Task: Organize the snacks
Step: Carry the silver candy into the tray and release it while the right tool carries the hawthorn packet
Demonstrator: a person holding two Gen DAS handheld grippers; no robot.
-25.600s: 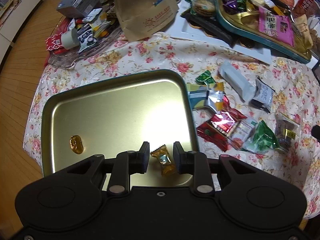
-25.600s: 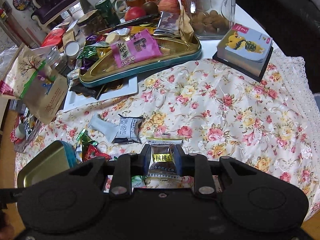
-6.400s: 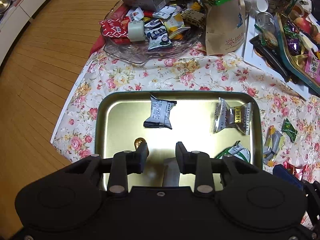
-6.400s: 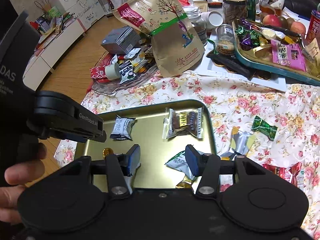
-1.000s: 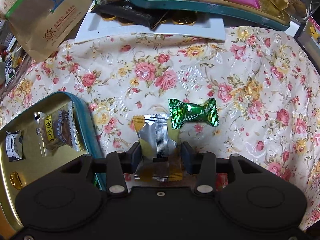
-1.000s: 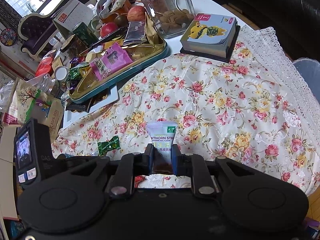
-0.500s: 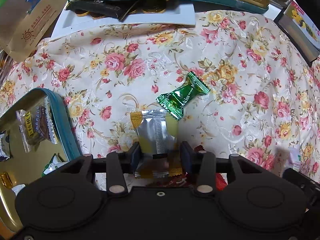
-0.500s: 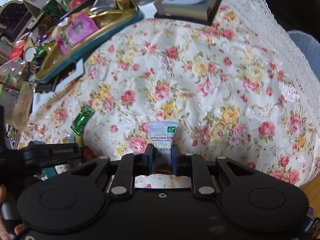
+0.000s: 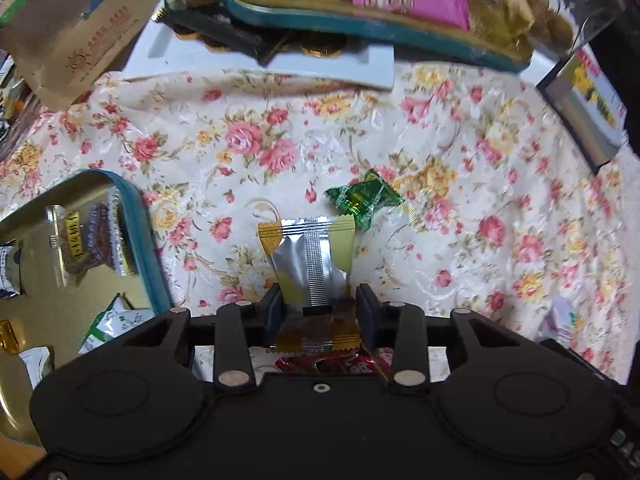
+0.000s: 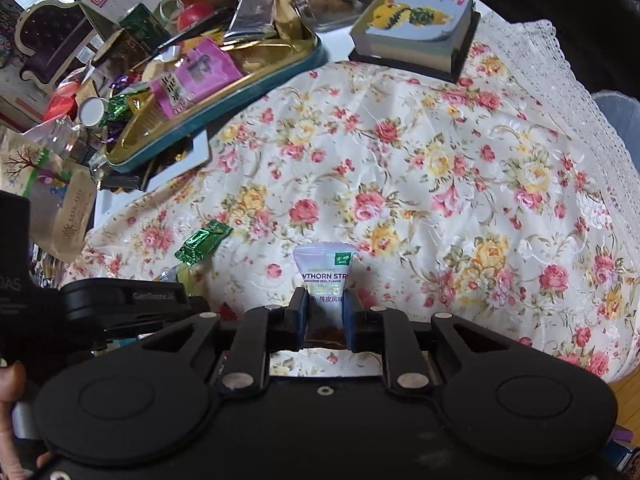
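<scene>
The left tongs (image 9: 319, 304) are closing, with a silver and yellow packet (image 9: 307, 258) standing between the pads, its upper edge pointing to twelve o'clock; the pads appear to press its crumpled lower part, so it is taken as gripped. The right tongs (image 10: 323, 312) are clenched on a pale hawthorn strip packet (image 10: 326, 276), which sticks up from between the pads. A red wrapper (image 9: 332, 362) is seen just under the left tongs at six o'clock, and a green candy (image 9: 362, 200) lies on the floral cloth (image 9: 460, 200) of the tabletop at about one o'clock of the silver packet, near it but apart. The gold tray with the teal rim (image 9: 148, 248) is found at nine o'clock in the left view, with several wrapped snacks already lying in it. A second, crowded tray (image 9: 360, 28) is set at twelve o'clock, far across the cloth. The step in hand is judged to be the carrying of both packets to the gold tray. For this to be done well, the left grip should be completed before the packet is raised further, since foil is slippery and only its lower part is caught; each packet should be brought over the rim and released inside, and the two tools should be kept from colliding.
</scene>
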